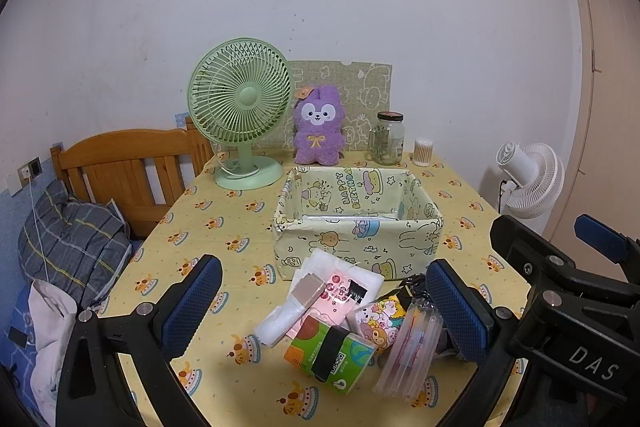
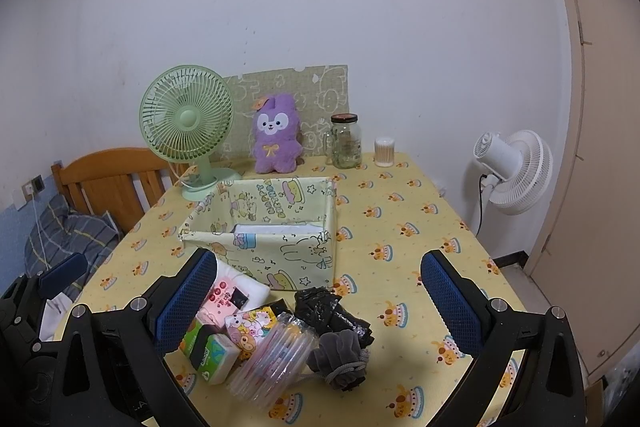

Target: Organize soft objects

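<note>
Both grippers are held side by side, fingers pointing forward and slightly down. The left gripper (image 1: 324,303) has its blue-padded jaws spread wide with nothing between the pads. The right gripper (image 2: 320,301), just to its right, is likewise spread wide, gripping nothing

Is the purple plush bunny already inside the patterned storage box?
No. In the right wrist view the purple plush bunny stands upright against the wall behind the patterned storage box, apart from it.
</note>
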Demonstrator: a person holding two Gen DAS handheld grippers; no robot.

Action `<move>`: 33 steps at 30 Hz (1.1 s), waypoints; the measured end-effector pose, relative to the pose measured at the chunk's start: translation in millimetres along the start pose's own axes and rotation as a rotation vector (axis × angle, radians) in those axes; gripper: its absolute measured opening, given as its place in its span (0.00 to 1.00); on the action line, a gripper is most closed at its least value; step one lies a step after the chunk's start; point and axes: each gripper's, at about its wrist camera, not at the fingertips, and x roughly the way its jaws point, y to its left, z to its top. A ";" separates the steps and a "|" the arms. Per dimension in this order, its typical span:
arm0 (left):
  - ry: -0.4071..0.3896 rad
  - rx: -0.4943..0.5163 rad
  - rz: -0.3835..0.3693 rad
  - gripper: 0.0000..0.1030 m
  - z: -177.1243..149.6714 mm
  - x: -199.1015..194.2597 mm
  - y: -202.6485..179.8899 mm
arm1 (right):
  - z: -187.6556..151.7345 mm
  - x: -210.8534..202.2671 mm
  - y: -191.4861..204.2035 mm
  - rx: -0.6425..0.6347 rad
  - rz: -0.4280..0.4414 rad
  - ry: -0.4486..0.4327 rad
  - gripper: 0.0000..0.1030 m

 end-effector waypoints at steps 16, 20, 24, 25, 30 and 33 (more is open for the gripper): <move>-0.003 0.002 0.006 0.98 2.7 -1.7 -1.8 | 0.0 -2.2 1.3 0.000 0.003 0.000 1.00; -0.004 0.002 0.005 0.98 1.6 -1.8 -1.9 | -0.3 -2.4 1.6 0.004 0.000 0.002 1.00; -0.005 0.000 0.005 0.98 0.9 -1.7 -2.2 | -0.5 -2.7 1.9 0.004 -0.001 0.001 1.00; -0.004 0.000 0.006 0.98 0.8 -1.7 -2.4 | -0.3 -2.7 2.0 0.004 -0.002 0.001 1.00; 0.000 0.000 0.013 0.98 0.1 -1.3 -4.2 | -1.3 -2.6 2.6 0.003 -0.001 -0.001 0.99; -0.003 0.001 0.016 0.98 -1.4 0.5 -2.1 | -1.1 -2.0 2.7 -0.002 0.000 -0.006 0.99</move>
